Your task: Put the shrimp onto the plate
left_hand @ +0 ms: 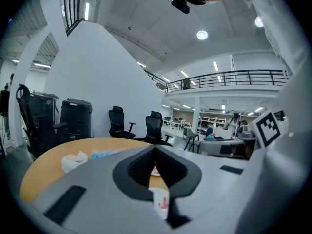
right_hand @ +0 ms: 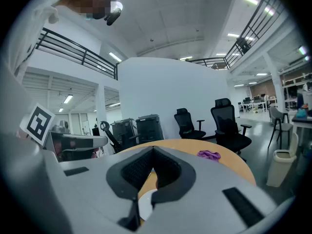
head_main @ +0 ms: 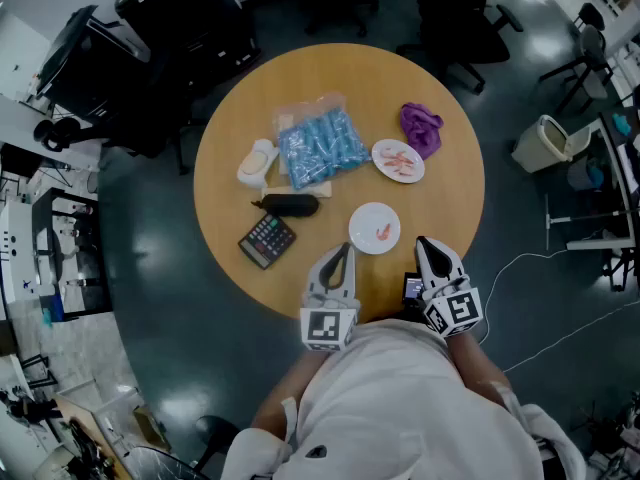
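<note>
A small white plate (head_main: pixel 375 228) lies near the table's front edge with one pink shrimp (head_main: pixel 383 232) on it. A second white plate (head_main: pixel 398 160) further back holds several shrimp. My left gripper (head_main: pixel 345 250) hovers just left of the near plate, jaws shut and empty. My right gripper (head_main: pixel 422 242) is just right of that plate, also shut with nothing in it. In the left gripper view the near plate (left_hand: pixel 157 197) and its shrimp (left_hand: pixel 165 202) show below the shut jaw tips (left_hand: pixel 155 148). The right gripper view shows the plate's rim (right_hand: pixel 145 206) under its tips (right_hand: pixel 153 150).
On the round wooden table (head_main: pixel 230 148) lie a purple cloth (head_main: pixel 422 128), a clear bag of blue items (head_main: pixel 320 146), a white bundle (head_main: pixel 257 161), a black pouch (head_main: pixel 290 205) and a calculator (head_main: pixel 267 239). Office chairs (head_main: pixel 460 8) stand beyond the table; a bin (head_main: pixel 542 143) is at right.
</note>
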`<state>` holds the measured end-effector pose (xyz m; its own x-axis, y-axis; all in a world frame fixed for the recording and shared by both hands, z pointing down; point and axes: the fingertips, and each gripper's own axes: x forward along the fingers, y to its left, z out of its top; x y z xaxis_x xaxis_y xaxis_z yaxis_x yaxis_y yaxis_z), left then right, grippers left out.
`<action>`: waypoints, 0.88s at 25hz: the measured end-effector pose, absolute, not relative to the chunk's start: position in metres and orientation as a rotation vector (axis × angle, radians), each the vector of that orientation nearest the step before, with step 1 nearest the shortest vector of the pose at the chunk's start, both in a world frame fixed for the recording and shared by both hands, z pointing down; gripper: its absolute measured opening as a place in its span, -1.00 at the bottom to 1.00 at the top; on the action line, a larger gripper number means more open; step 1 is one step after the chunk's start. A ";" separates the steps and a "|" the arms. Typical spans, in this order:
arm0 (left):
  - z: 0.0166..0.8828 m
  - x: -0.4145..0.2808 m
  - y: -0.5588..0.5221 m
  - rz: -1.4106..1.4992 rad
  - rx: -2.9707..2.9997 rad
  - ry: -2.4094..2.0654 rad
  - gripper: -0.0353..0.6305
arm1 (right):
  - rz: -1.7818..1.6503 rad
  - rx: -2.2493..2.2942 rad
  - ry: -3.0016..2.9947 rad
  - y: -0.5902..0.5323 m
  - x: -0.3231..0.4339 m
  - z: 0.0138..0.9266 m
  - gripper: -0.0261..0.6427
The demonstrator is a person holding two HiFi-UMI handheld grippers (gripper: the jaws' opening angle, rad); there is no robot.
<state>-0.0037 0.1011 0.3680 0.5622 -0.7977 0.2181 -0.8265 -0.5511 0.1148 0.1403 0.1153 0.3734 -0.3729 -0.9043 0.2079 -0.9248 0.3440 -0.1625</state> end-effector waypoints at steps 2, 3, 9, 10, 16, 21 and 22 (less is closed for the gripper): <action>0.369 -0.003 0.101 0.212 2.588 -1.366 -0.87 | 0.395 1.710 -2.513 0.114 0.141 0.372 -0.88; 0.369 -0.003 0.100 0.214 2.586 -1.366 -0.87 | 0.398 1.711 -2.514 0.113 0.142 0.372 -0.87; 0.373 0.000 0.099 0.212 2.570 -1.367 -0.87 | 0.413 1.707 -2.526 0.111 0.144 0.377 -0.87; 0.375 0.000 0.099 0.213 2.569 -1.365 -0.87 | 0.422 1.708 -2.530 0.110 0.144 0.377 -0.88; 0.383 0.006 0.094 0.236 2.558 -1.352 -0.87 | 0.398 1.546 -2.407 0.085 0.159 0.416 -0.87; 0.397 0.017 0.081 0.250 2.554 -1.307 -0.87 | 0.382 1.236 -2.233 0.026 0.187 0.492 -0.86; 0.402 0.020 0.077 0.258 2.559 -1.297 -0.87 | 0.382 1.171 -2.201 0.013 0.192 0.509 -0.86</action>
